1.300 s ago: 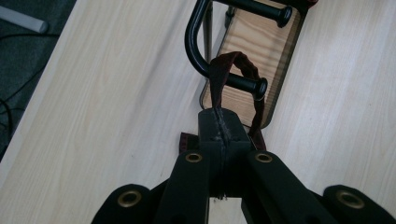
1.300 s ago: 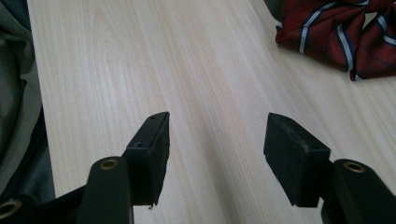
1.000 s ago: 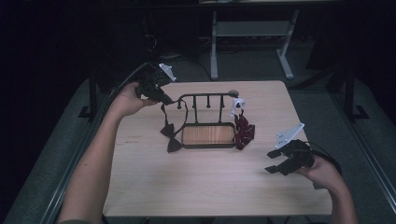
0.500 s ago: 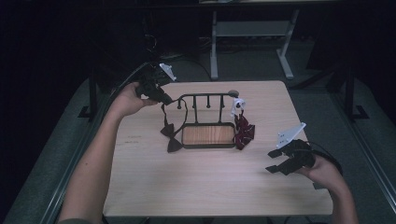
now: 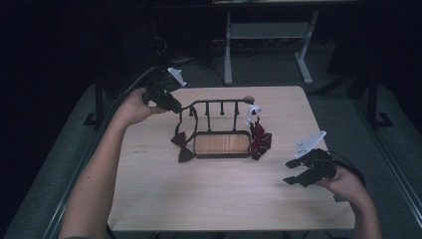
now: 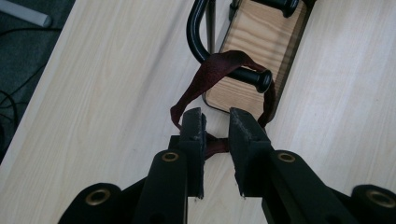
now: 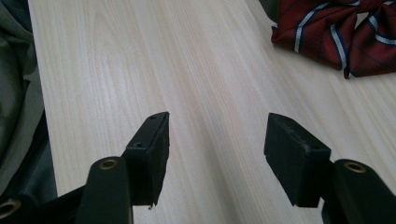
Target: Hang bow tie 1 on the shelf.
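Observation:
A black rack [image 5: 215, 103] with pegs and a wooden base [image 5: 221, 144] stands mid-table. A dark red strap [image 6: 212, 70] is looped over a peg [image 6: 254, 79] at the rack's left end, and two dark bow ties [image 5: 182, 147] hang below it. My left gripper [image 5: 173, 104] [image 6: 215, 116] is at that end. Its jaws have just been opening; the strap runs through the gap and the pads stand apart from it. A red striped bow tie [image 5: 260, 142] [image 7: 336, 32] lies against the rack's right end. My right gripper [image 5: 294, 172] [image 7: 217, 123] hovers open over bare wood, to the right of it.
A small white piece [image 5: 253, 110] sits on the rack's right upper end. The light wooden table [image 5: 219, 199] has free room in front of the rack. A grey desk frame [image 5: 268, 30] stands on the dark floor behind.

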{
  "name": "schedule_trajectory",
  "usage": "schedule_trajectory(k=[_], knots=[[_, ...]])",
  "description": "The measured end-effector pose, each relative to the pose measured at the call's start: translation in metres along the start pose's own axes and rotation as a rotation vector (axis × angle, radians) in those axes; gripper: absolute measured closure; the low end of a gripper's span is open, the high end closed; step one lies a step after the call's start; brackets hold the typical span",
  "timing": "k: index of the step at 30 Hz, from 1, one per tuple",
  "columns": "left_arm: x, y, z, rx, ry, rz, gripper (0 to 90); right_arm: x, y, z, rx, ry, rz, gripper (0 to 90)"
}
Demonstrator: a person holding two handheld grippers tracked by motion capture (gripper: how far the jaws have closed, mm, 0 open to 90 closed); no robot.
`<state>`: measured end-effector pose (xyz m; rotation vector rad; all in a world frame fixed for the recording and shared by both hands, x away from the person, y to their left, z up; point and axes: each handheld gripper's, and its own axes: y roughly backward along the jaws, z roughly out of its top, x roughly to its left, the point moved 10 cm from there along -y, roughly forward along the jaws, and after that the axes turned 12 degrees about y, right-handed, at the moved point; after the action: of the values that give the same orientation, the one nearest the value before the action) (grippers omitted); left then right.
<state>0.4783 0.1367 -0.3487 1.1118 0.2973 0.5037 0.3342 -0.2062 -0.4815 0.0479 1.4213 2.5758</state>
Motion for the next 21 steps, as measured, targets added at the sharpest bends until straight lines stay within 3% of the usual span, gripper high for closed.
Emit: schedule_trajectory(k=[21], knots=[[-0.011, 0.004, -0.015, 0.012, -0.03, -0.029, 76.4, 0.001, 0.0, 0.003, -0.001, 0.005, -0.002, 39.2]])
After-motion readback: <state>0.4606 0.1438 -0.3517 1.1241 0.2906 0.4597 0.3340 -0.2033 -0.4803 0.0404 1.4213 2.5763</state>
